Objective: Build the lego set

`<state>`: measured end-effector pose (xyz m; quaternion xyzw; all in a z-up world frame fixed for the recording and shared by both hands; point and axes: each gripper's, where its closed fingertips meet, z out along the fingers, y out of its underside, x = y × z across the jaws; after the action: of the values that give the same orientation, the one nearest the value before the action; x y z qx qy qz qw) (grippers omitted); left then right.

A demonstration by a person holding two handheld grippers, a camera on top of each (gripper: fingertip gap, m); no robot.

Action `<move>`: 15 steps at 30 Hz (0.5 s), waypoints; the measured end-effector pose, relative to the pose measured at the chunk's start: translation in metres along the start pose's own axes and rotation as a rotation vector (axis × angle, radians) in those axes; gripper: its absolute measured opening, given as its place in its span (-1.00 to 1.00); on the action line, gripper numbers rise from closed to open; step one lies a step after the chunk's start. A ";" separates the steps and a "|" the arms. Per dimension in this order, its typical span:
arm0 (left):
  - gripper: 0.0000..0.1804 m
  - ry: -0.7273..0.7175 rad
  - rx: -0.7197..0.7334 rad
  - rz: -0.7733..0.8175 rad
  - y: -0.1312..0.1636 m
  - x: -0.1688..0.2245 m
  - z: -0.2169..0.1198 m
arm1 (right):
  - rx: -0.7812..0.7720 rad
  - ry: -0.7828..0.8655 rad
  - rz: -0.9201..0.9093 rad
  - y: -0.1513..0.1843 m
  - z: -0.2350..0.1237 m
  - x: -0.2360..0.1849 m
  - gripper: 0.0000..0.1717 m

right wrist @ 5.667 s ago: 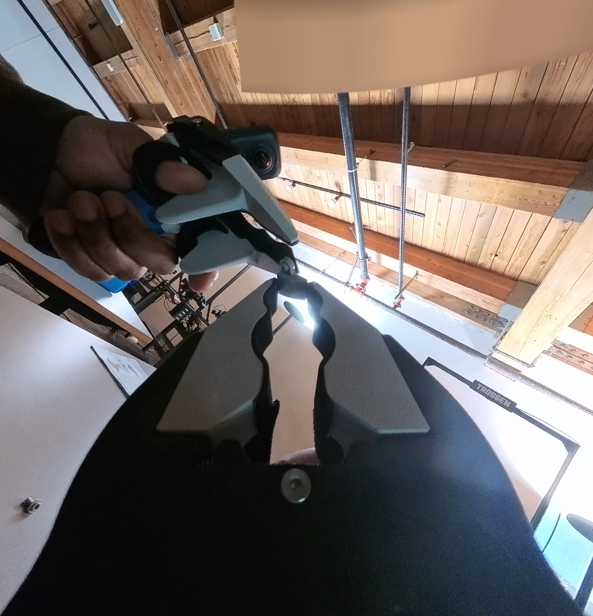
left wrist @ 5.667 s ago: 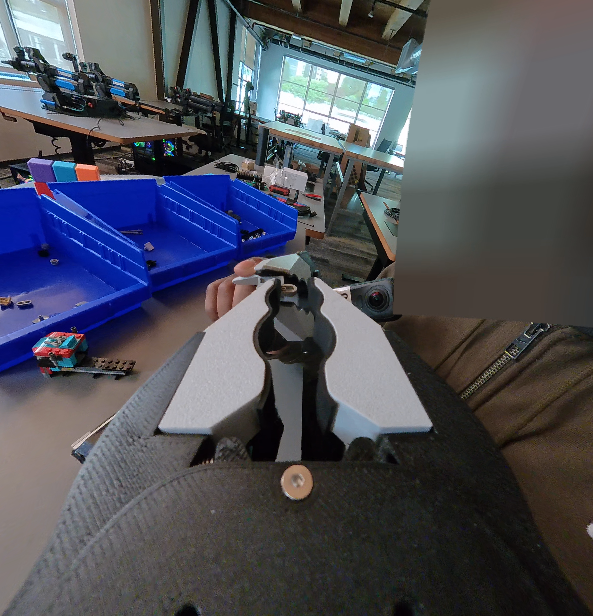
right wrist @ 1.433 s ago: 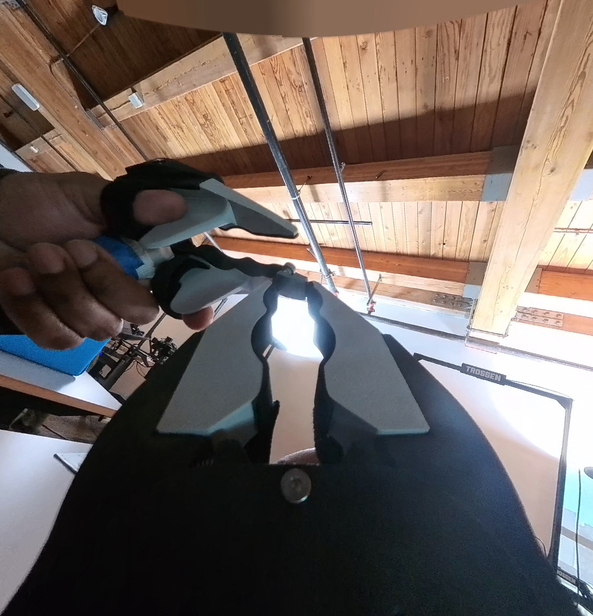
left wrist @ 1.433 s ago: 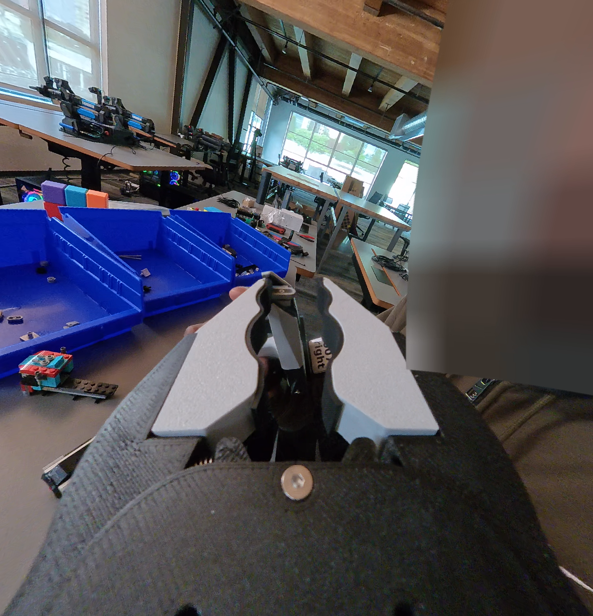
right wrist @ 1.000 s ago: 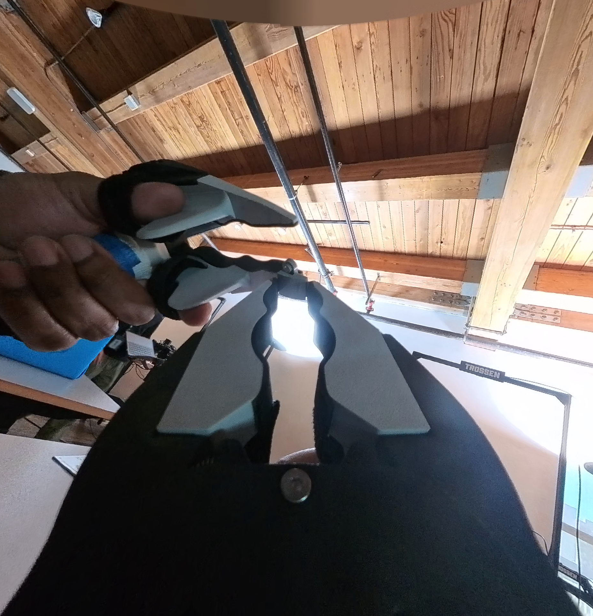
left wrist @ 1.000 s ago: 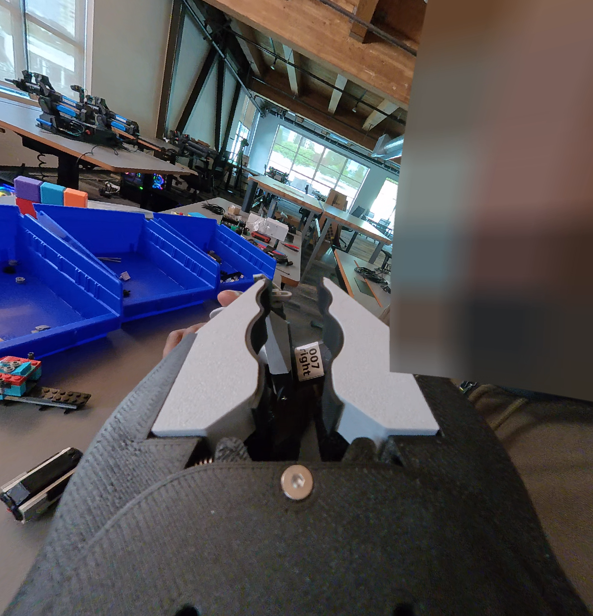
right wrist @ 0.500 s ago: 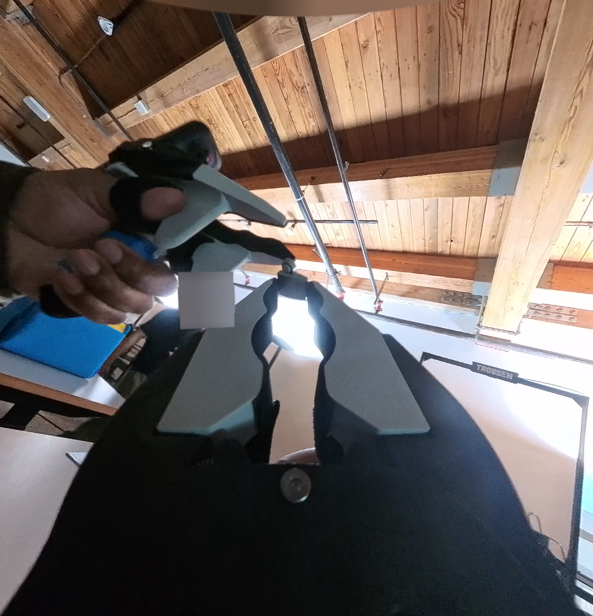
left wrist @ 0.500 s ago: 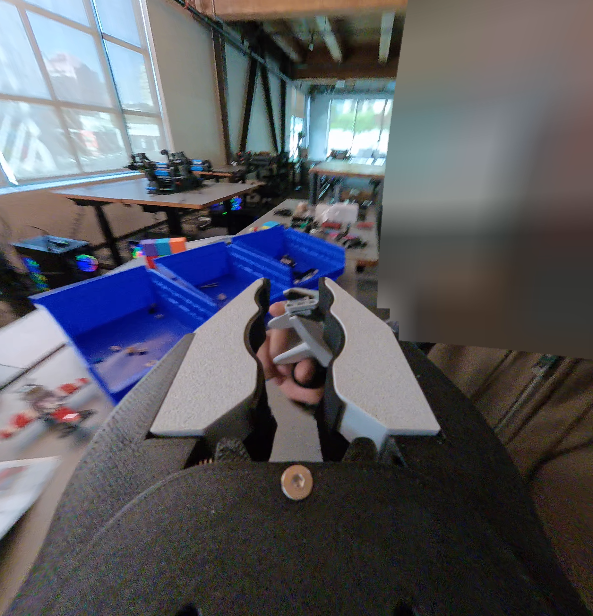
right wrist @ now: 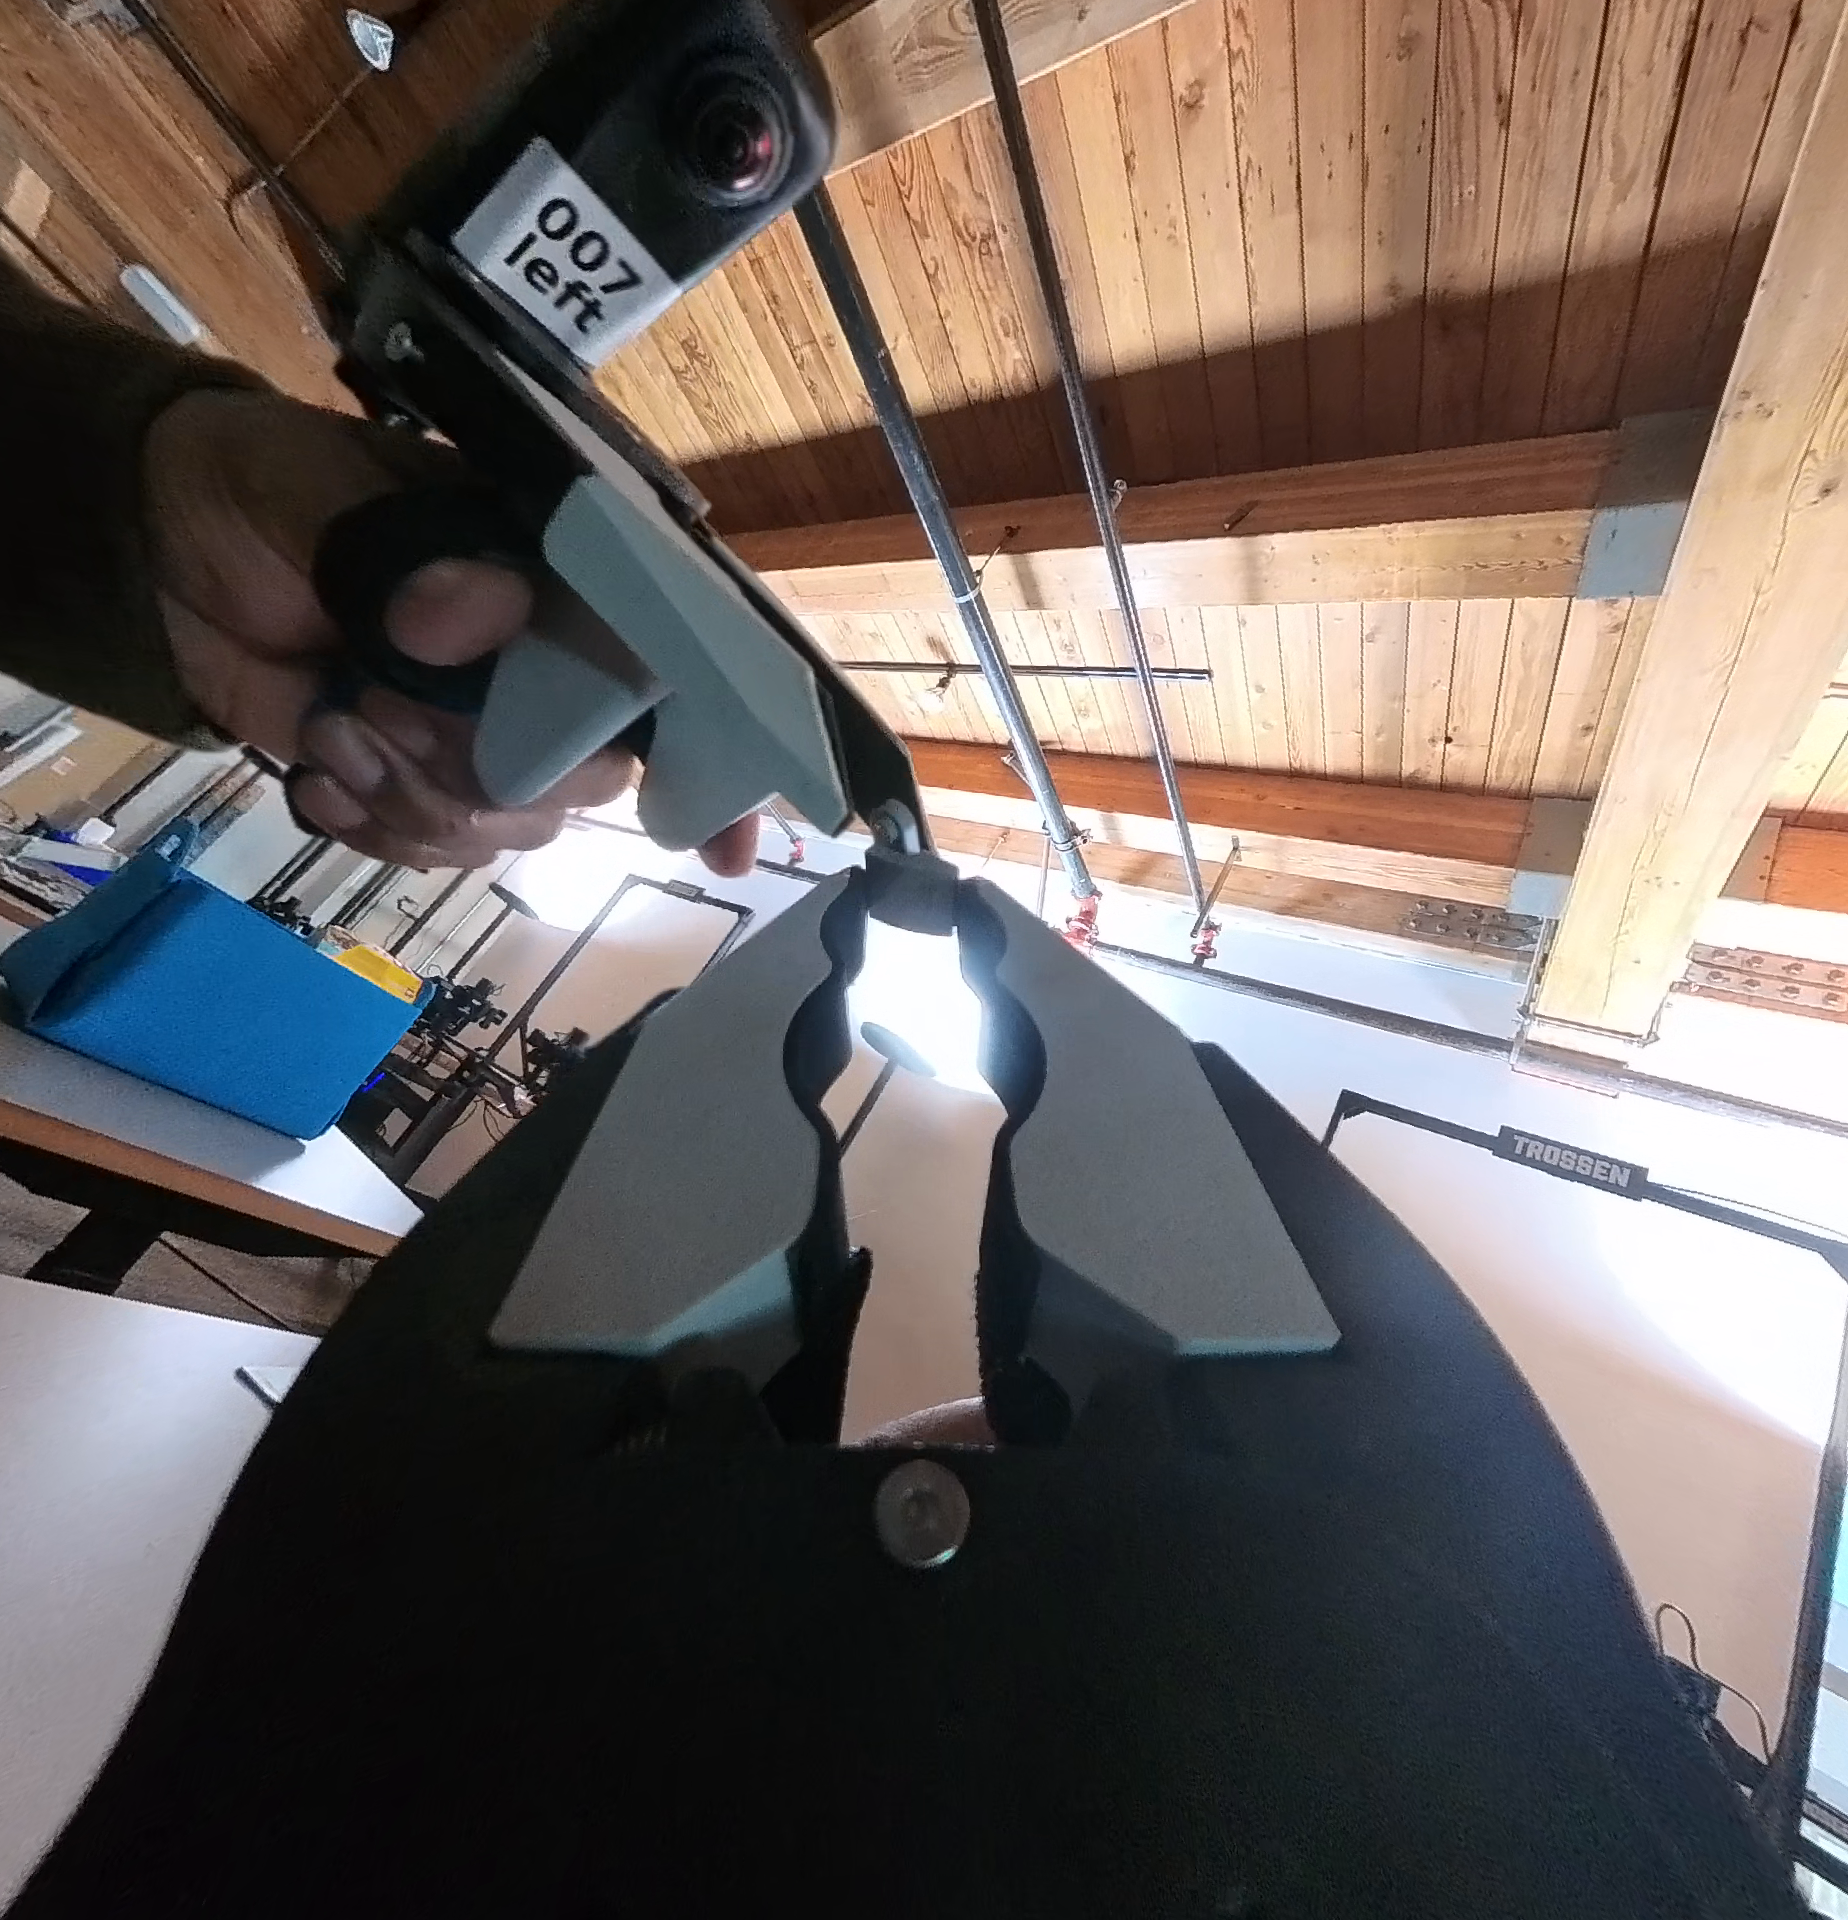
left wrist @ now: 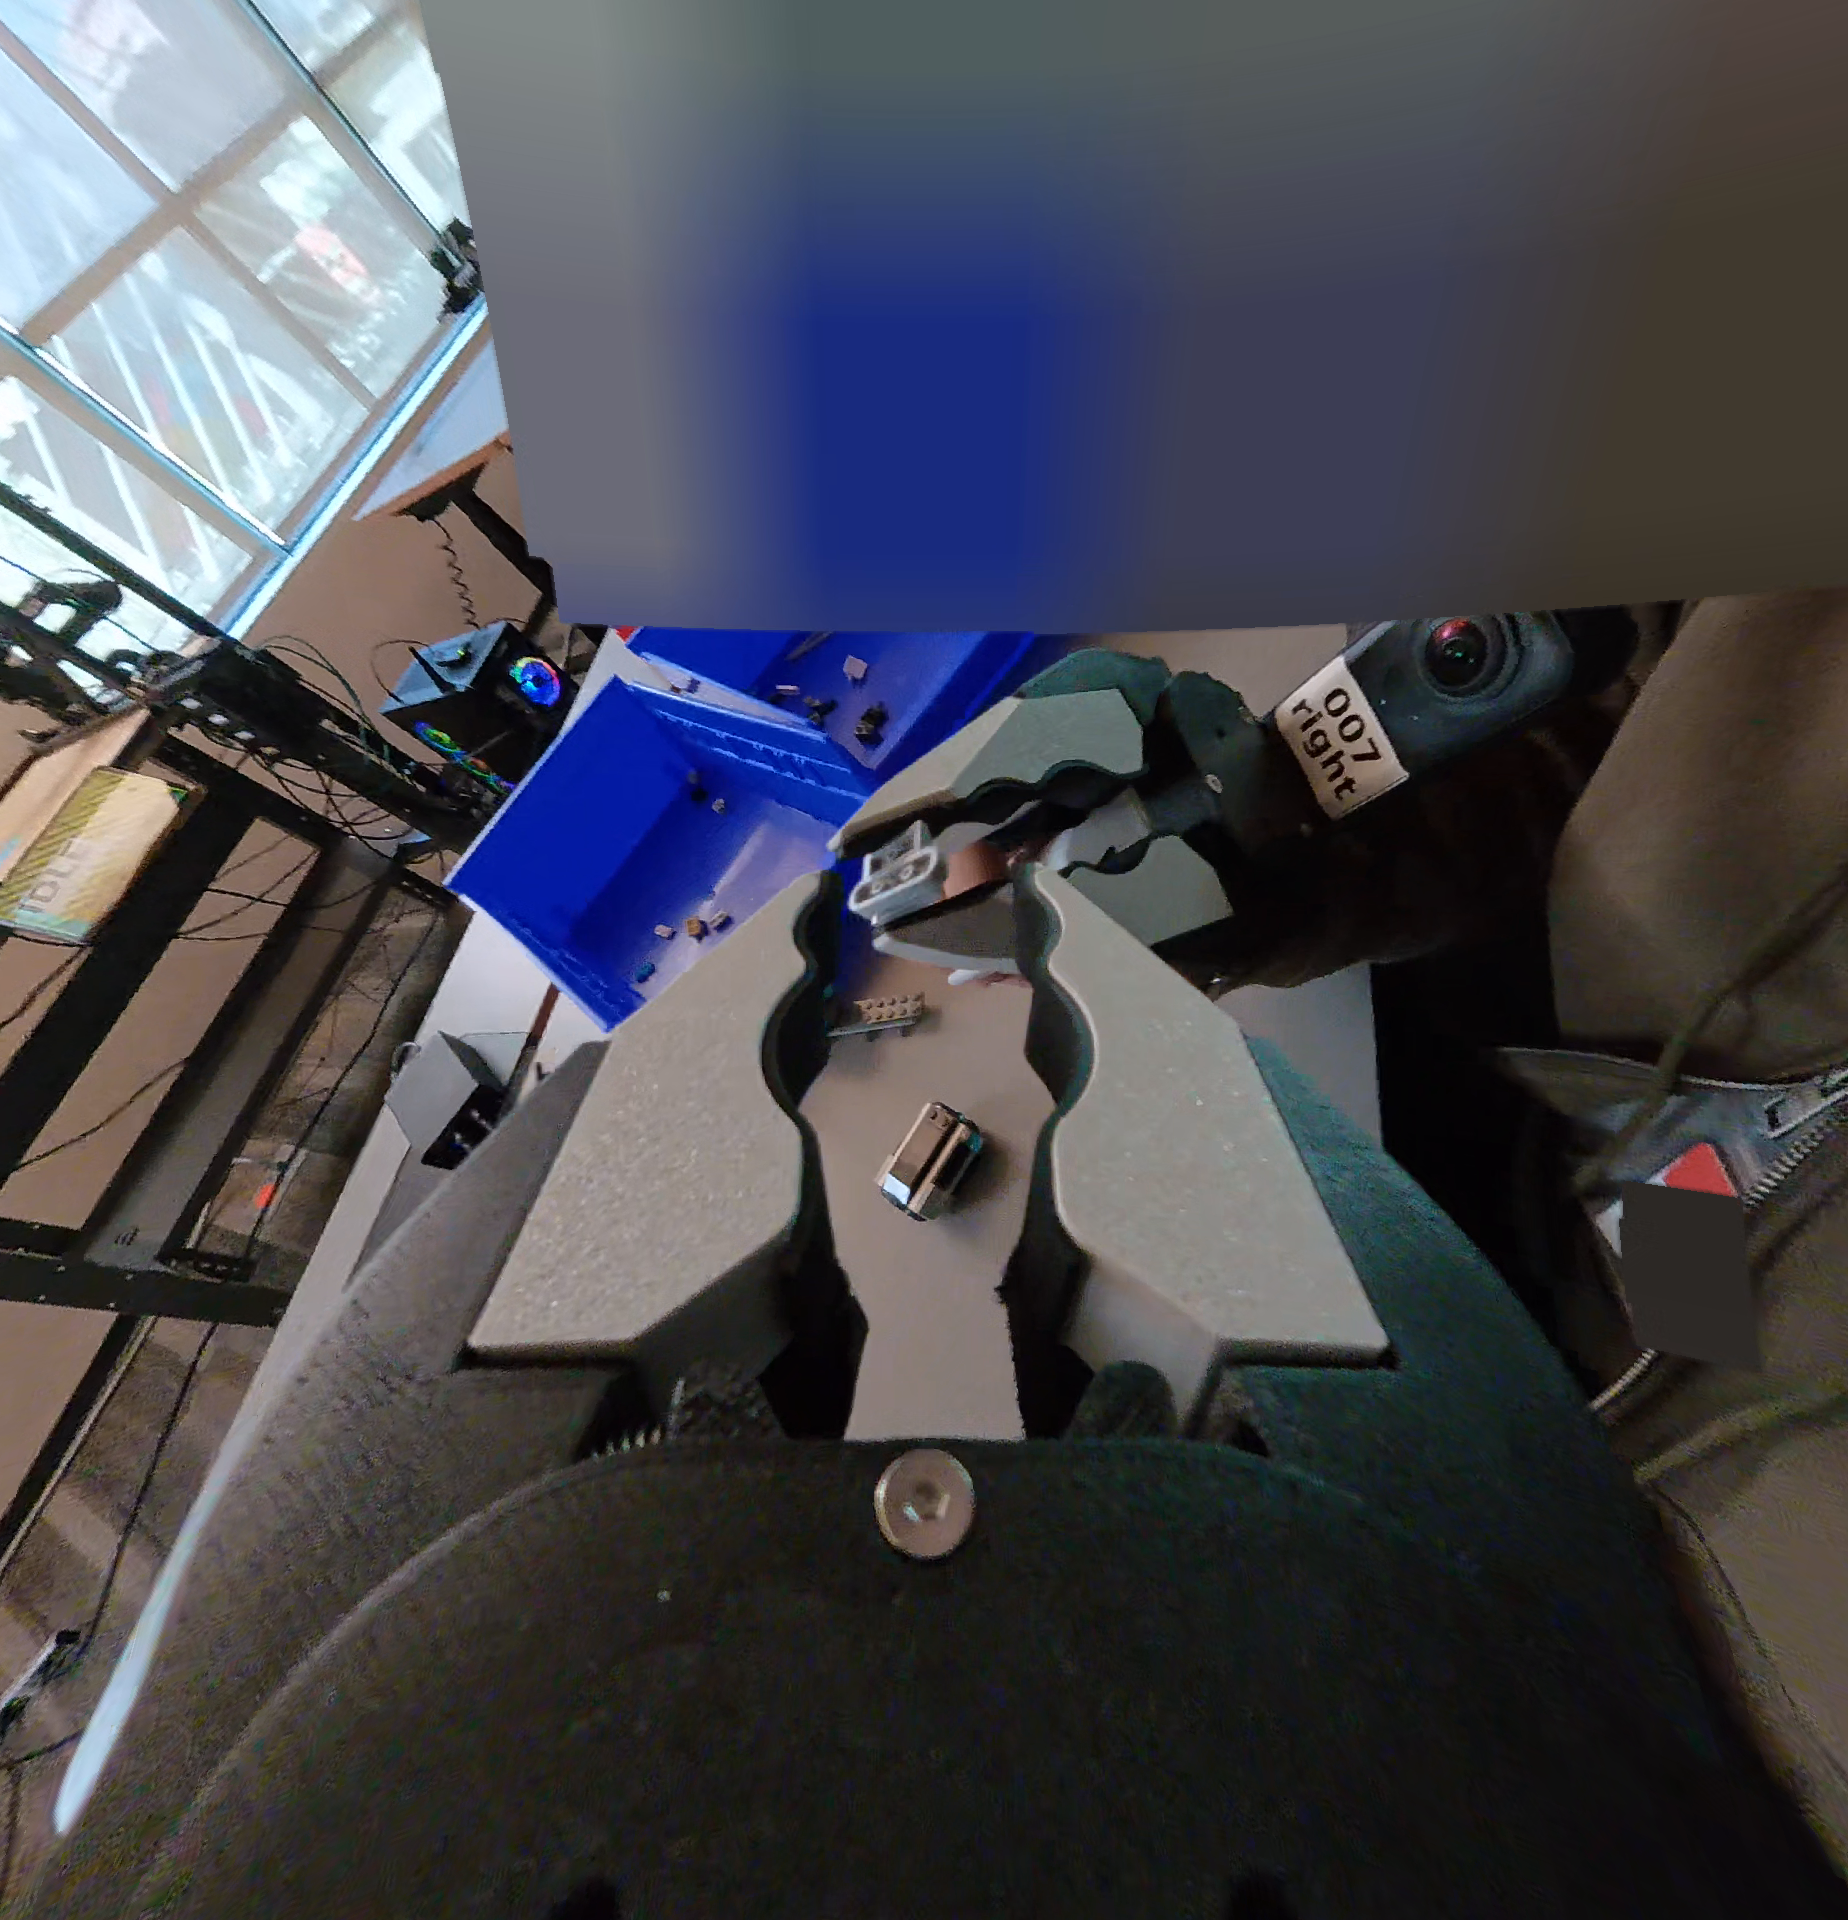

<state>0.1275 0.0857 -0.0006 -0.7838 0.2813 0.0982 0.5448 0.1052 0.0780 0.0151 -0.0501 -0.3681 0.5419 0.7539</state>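
Right tool (right wrist: 912,902) pinching a small light grey block piece (left wrist: 896,881) at its fingertips; both pads sit on it, seen from the left wrist view and again backlit in the right wrist view. The piece is up in the air, not on the counter (left wrist: 961,1340)

Left tool (left wrist: 920,904) is spread, nothing gripped. Its fingertips flank the right tool's tips and the grey piece, with clear gaps on both sides; the piece sits just beyond and between them. In the right wrist view one left-tool fingertip (right wrist: 892,826) hangs just above the held piece, touching or nearly so, cannot tell which

A hand (right wrist: 307,665) wraps the left tool's handle, dark sleeve behind it

On the counter below the left tool:
- small dark cylindrical part (left wrist: 930,1161) lying tilted, seen between the left tool's fingers, well below them
- flat studded plate (left wrist: 884,1013) farther on, near the bin edge
- blue bins (left wrist: 629,831) along the far side, side by side, small loose bits scattered on their floors
- small grey box (left wrist: 447,1086) at the counter's left edge

Right wrist view points up: wooden ceiling (right wrist: 1315,416), beam, two metal pipes (right wrist: 961,582), a blue cloth (right wrist: 193,1018) on another table at left
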 end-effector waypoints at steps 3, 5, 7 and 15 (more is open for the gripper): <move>-0.63 0.003 -0.023 0.006 0.000 0.001 0.003 | 0.002 -0.003 -0.004 -0.001 0.000 -0.002 -0.79; -0.62 0.009 -0.018 0.005 -0.003 0.002 0.002 | 0.006 -0.001 -0.003 -0.001 -0.001 -0.002 -0.78; -0.62 0.020 -0.026 -0.021 -0.003 0.002 0.000 | 0.007 -0.001 -0.004 -0.002 -0.001 -0.001 -0.78; -0.70 0.020 -0.108 -0.038 0.002 0.001 0.006 | 0.003 0.002 -0.018 0.000 -0.001 -0.001 -0.79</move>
<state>0.1280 0.0906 -0.0051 -0.8182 0.2659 0.0952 0.5008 0.1058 0.0772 0.0137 -0.0461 -0.3670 0.5356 0.7591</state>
